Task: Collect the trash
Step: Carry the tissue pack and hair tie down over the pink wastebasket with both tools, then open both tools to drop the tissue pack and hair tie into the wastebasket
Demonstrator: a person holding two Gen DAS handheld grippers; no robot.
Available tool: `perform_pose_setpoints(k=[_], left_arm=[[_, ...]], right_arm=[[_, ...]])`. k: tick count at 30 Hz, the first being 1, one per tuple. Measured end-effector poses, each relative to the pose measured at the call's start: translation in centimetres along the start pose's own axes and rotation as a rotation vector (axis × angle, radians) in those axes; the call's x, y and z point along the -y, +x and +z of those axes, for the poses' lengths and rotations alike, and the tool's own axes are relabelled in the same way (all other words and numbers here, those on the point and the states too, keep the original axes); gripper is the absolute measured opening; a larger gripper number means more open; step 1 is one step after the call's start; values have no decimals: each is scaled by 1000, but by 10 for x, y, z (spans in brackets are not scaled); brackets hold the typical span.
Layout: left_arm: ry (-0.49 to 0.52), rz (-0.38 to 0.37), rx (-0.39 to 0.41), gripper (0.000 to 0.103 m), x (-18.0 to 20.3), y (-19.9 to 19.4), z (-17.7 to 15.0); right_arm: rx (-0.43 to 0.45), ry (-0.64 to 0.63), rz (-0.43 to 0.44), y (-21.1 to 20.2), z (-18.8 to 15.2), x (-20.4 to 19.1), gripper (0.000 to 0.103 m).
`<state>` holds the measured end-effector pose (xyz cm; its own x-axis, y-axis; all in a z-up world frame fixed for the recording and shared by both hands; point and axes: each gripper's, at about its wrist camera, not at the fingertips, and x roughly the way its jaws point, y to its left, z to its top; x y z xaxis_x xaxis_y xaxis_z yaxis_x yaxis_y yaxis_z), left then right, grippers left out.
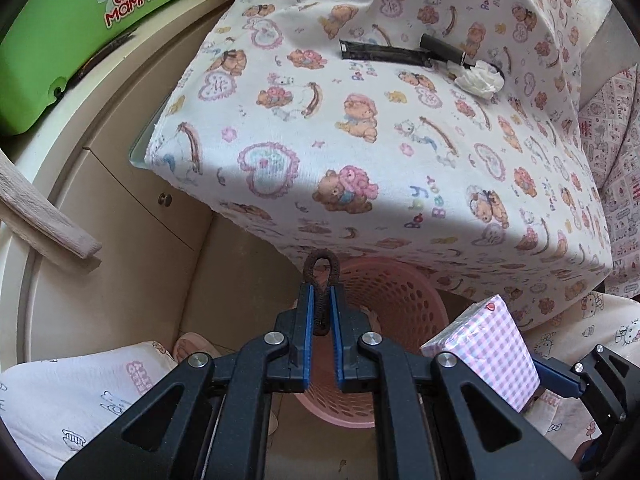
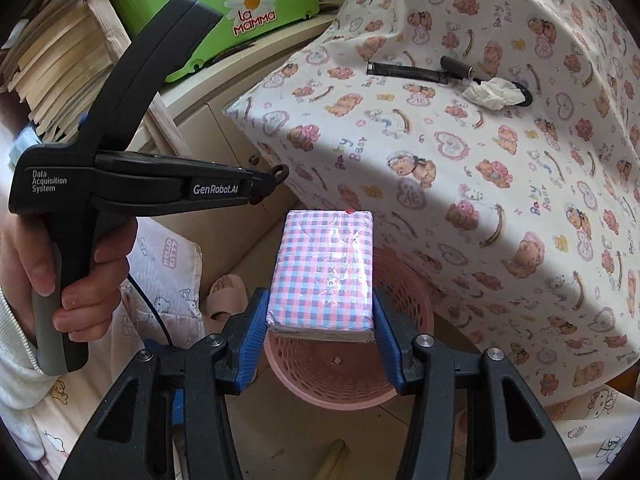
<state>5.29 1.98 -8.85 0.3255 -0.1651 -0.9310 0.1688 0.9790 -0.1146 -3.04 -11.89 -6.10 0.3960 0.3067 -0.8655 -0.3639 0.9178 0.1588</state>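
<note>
Left wrist view: left gripper fingers pinch a brown hair tie above pink basket; right gripper fingers clamp a checked tissue pack.

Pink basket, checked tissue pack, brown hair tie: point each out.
pink basket (image 2: 352, 376), right wrist view, perforated inner wall.
checked tissue pack (image 2: 326, 268), right wrist view, middle of top face.
brown hair tie (image 1: 321, 268), left wrist view, loop above the claw.

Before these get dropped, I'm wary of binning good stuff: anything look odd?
Yes. The right gripper holds a checked tissue pack over the pink basket; it looks sealed and unused, hardly trash. The crumpled tissue remains on the table.
</note>
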Motion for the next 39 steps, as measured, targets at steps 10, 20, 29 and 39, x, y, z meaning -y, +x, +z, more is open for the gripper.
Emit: perform_pose_setpoints(k=[10, 20, 29, 39], left_arm=[[-57, 34, -121, 8, -8, 49, -14], [-102, 73, -326, 9, -9, 117, -38], [-101, 74, -398, 10, -8, 148, -50], [-96, 65, -396, 33, -8, 151, -48]], right_arm=[[-203, 167, -10, 62, -16, 24, 53], [-325, 174, -120, 120, -33, 31, 53], [-407, 123, -204, 154, -55, 25, 53], [-405, 186, -222, 171, -63, 38, 56]])
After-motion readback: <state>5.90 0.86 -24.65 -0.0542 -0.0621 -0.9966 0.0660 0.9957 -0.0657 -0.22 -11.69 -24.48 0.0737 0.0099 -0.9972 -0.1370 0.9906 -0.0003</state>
